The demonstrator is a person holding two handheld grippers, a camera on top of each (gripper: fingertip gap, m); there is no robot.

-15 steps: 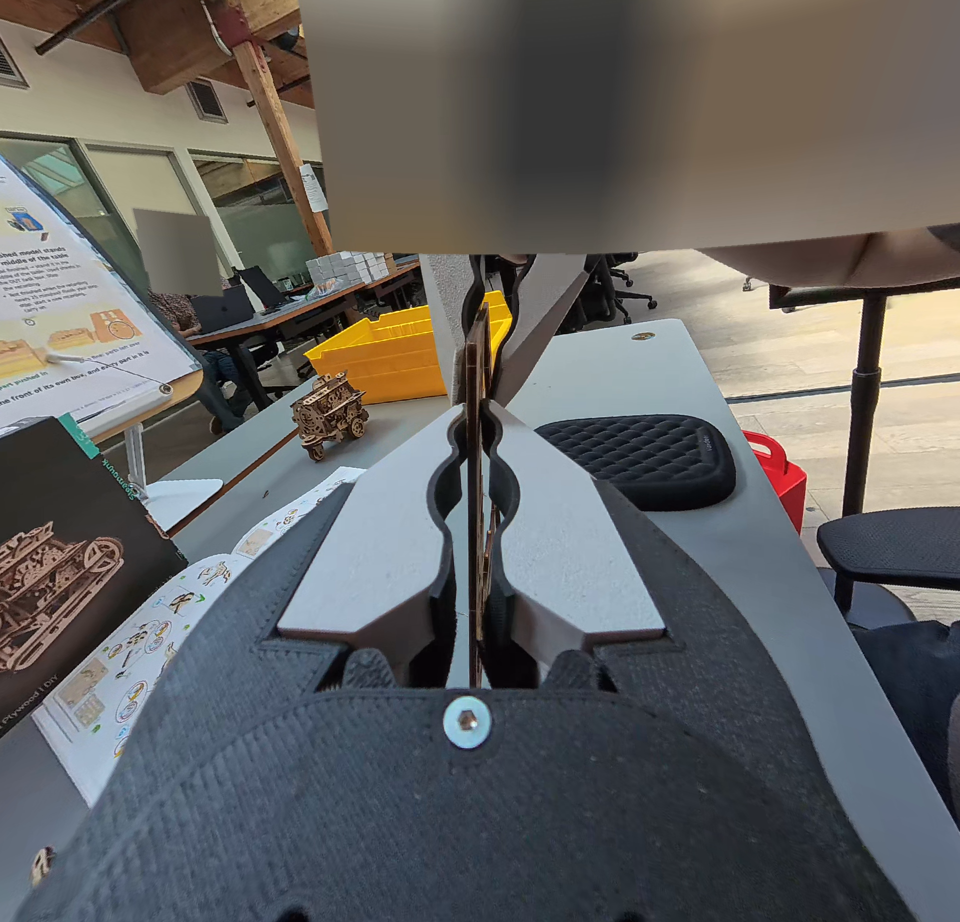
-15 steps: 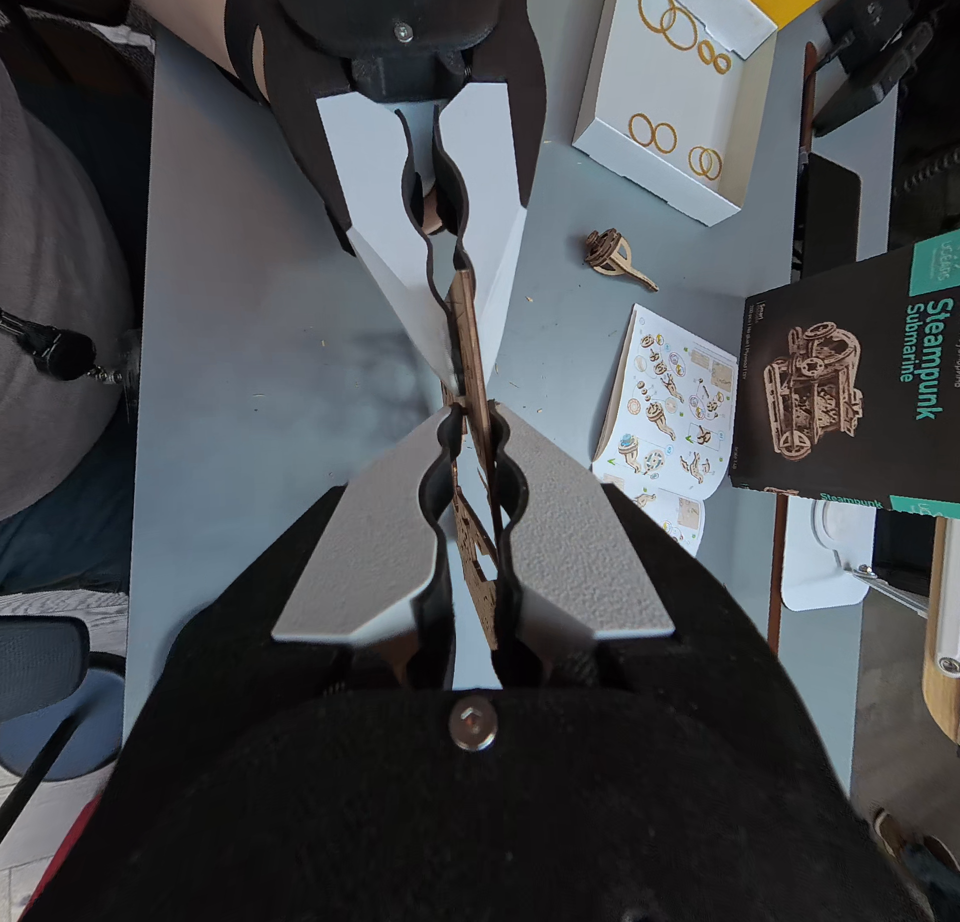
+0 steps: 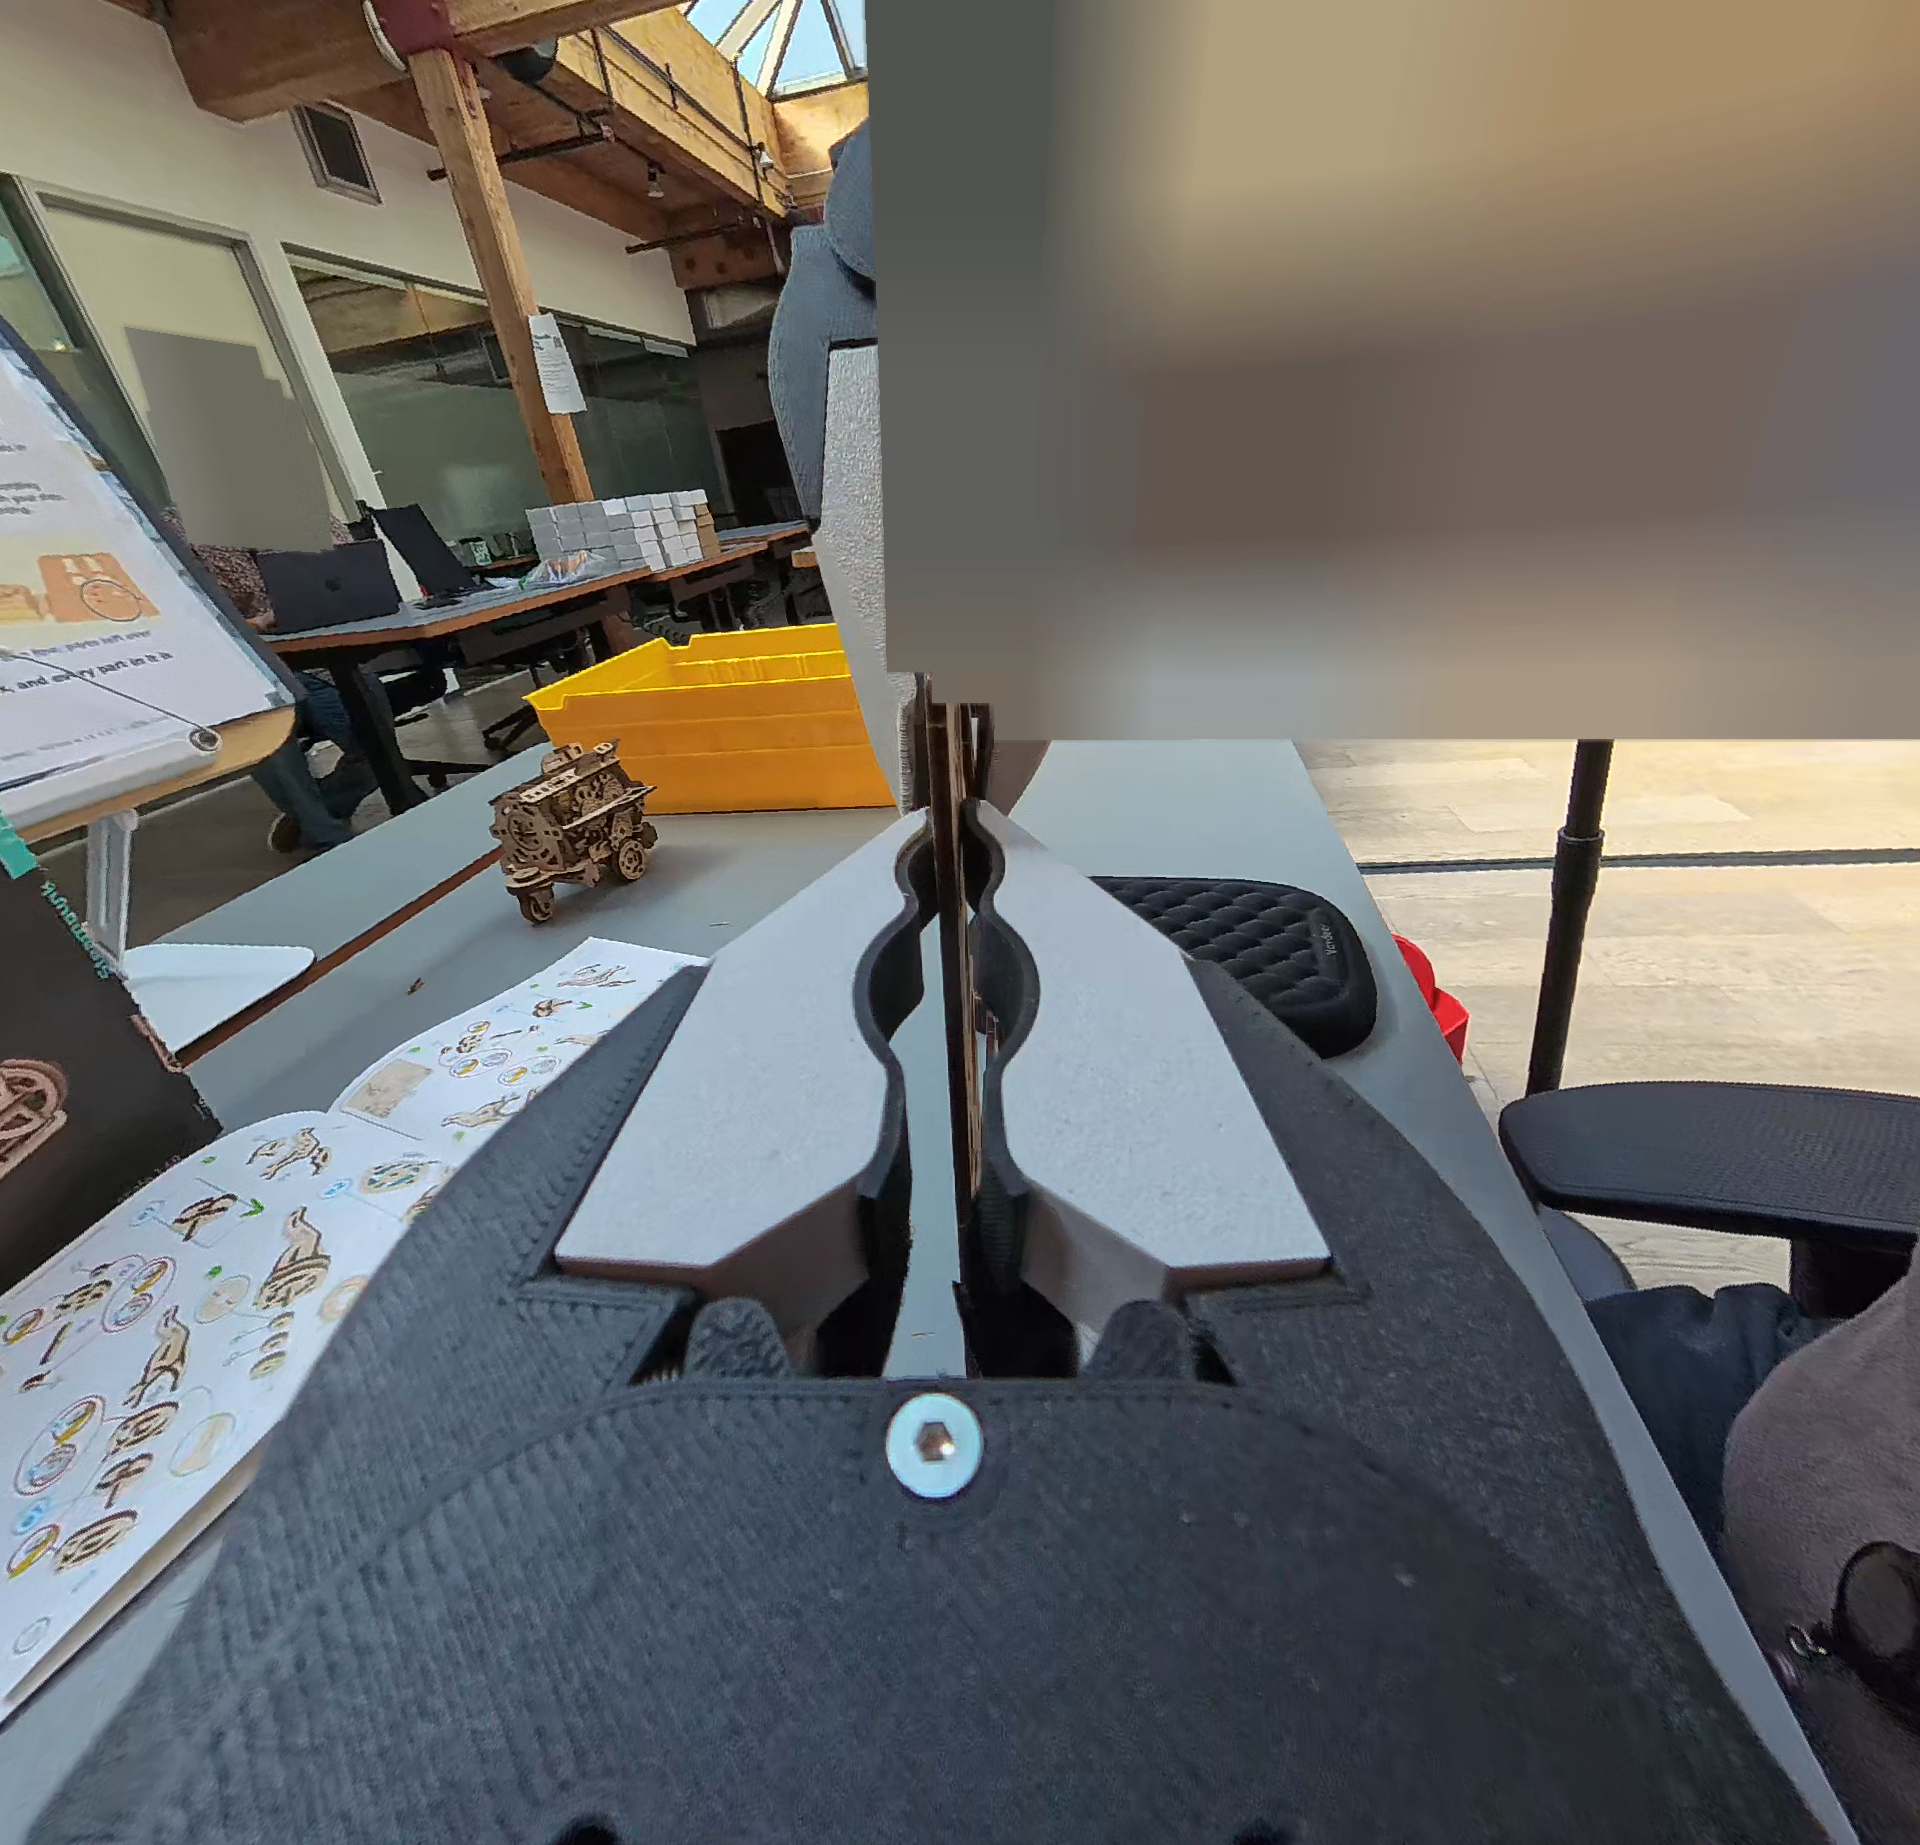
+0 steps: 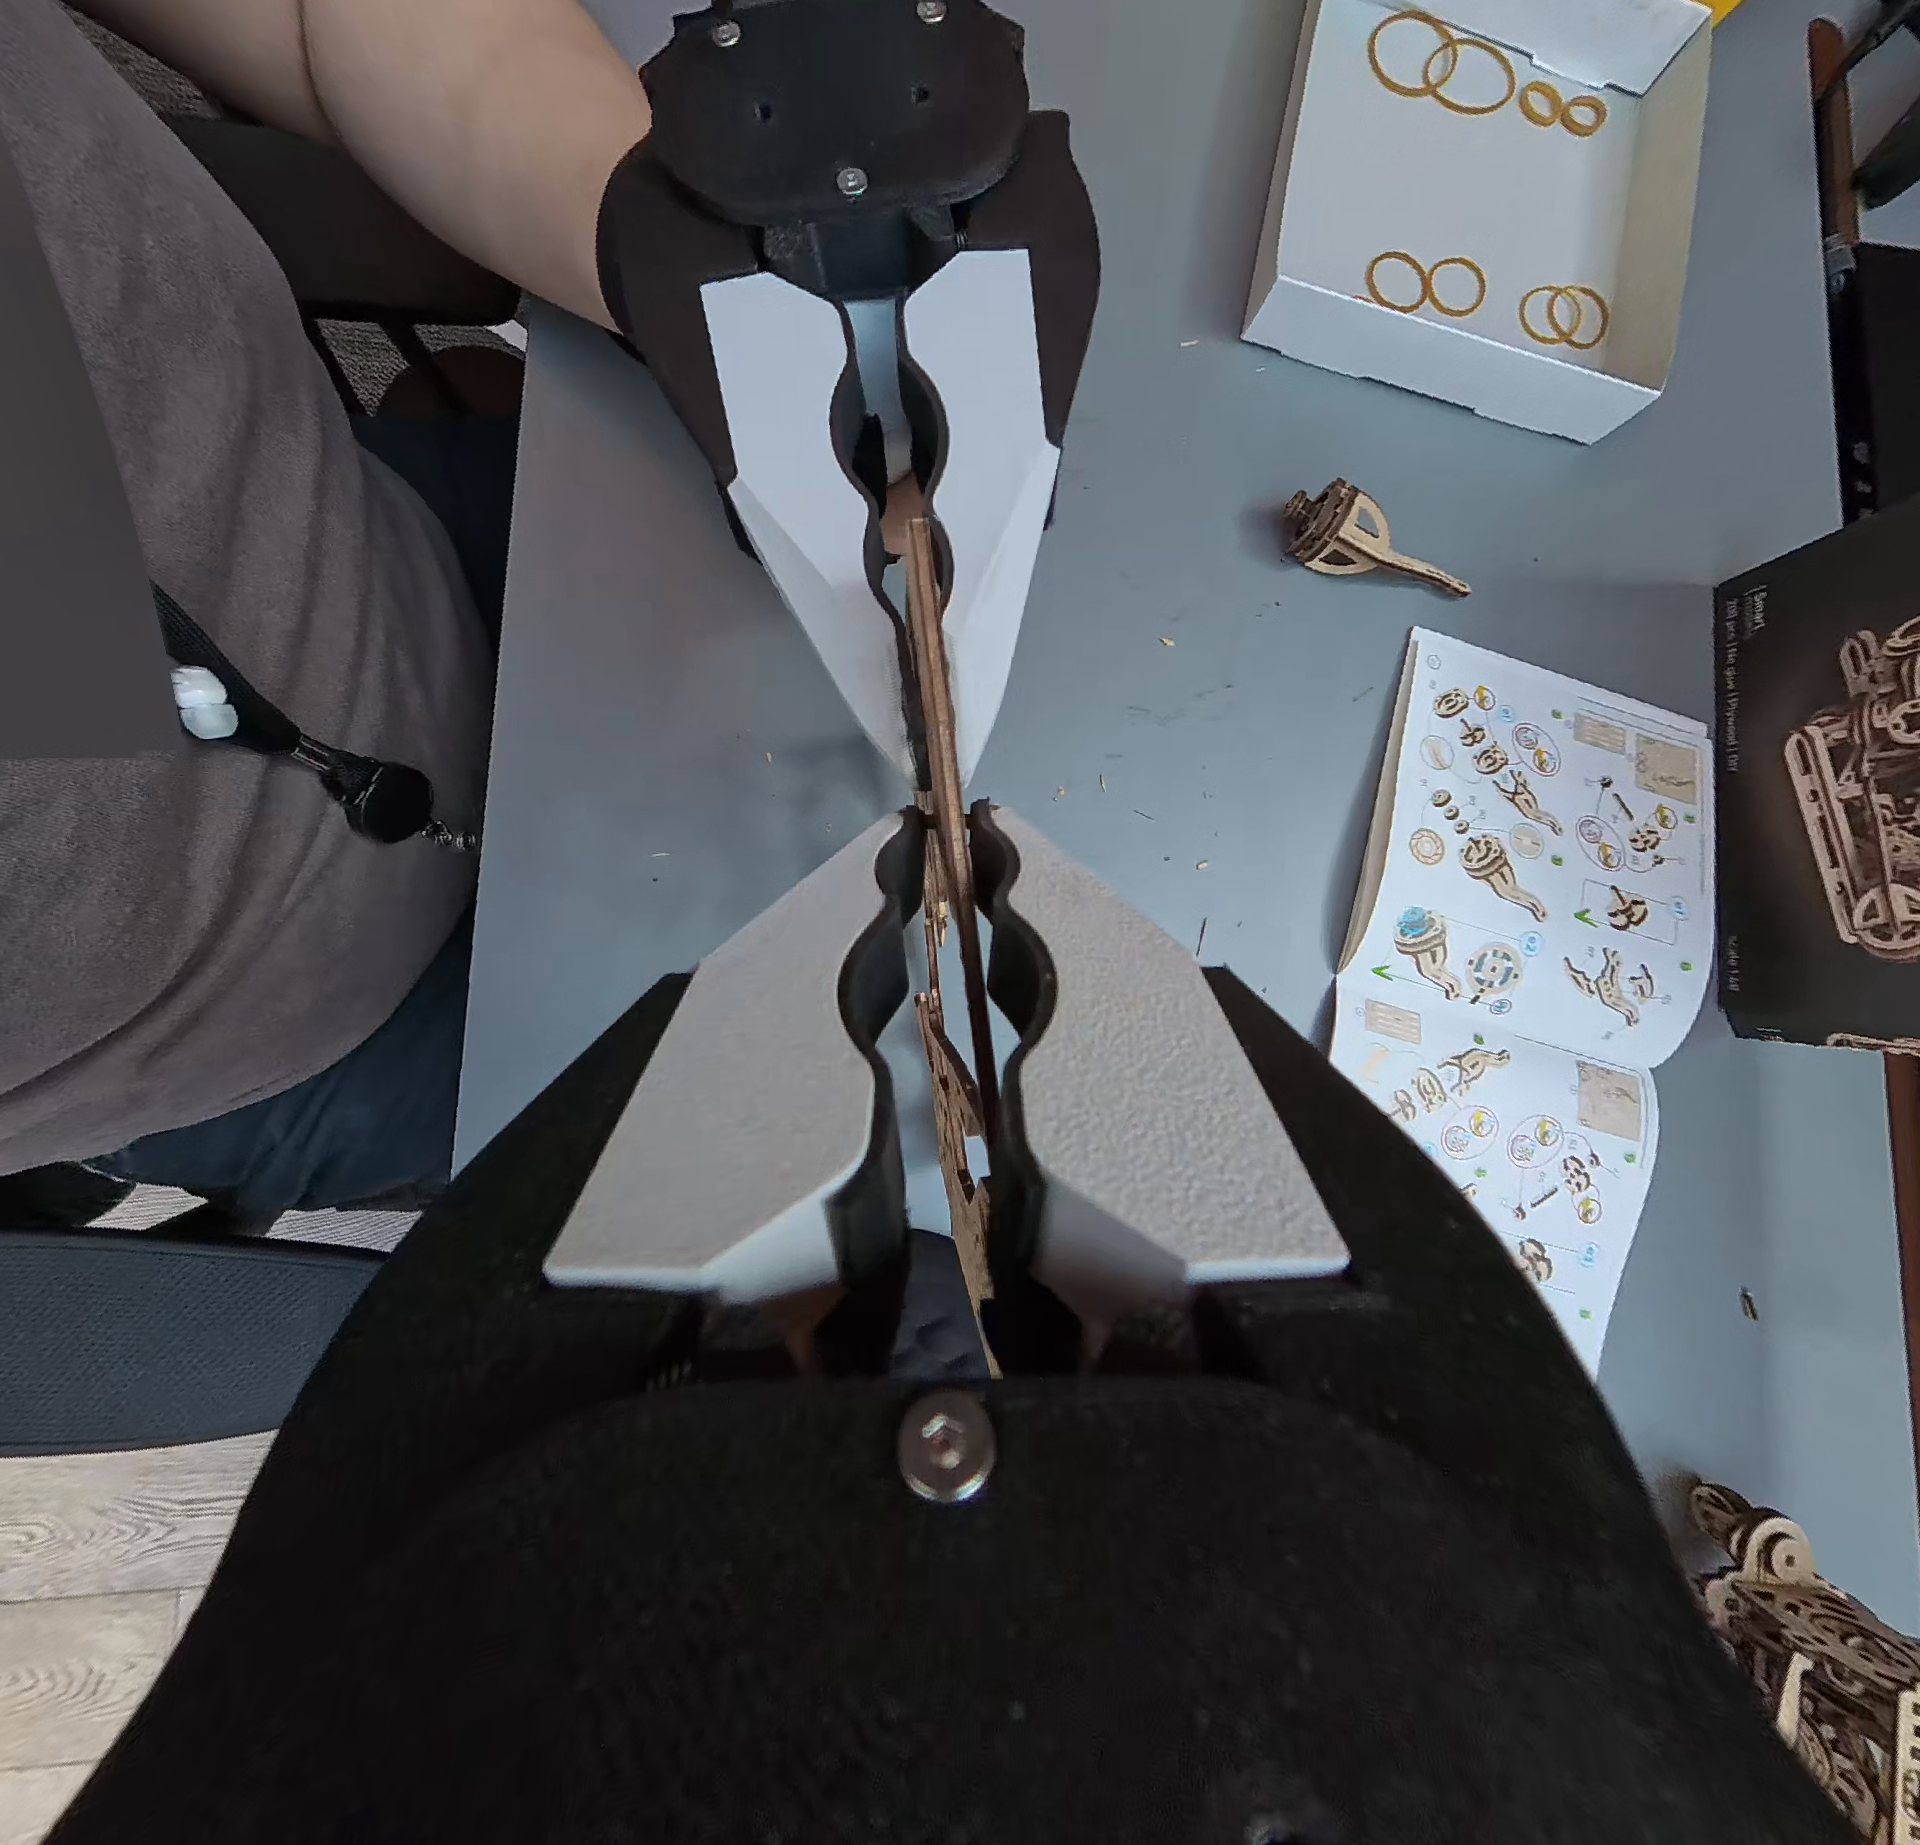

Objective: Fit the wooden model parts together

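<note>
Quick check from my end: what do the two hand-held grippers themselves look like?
Both match. The right hand-held gripper has a black textured printed body, one silver hex screw at the centre, and two flat light-grey fingers lined with wavy black pads. The left hand-held gripper is the same build. No cables show on either.

Both tools share one build: a textured black printed shell, a silver hex screw (image 4: 943,1455) at its centre, and pale grey wedge fingers (image 4: 748,1099) lined with wavy black pads (image 4: 878,985). Across in the right wrist view, the left gripper (image 4: 925,756) shows a rounded black base plate with small screws (image 4: 850,177). The person wears a grey top (image 4: 208,652), with a black clip-on cord (image 4: 343,777).
</note>
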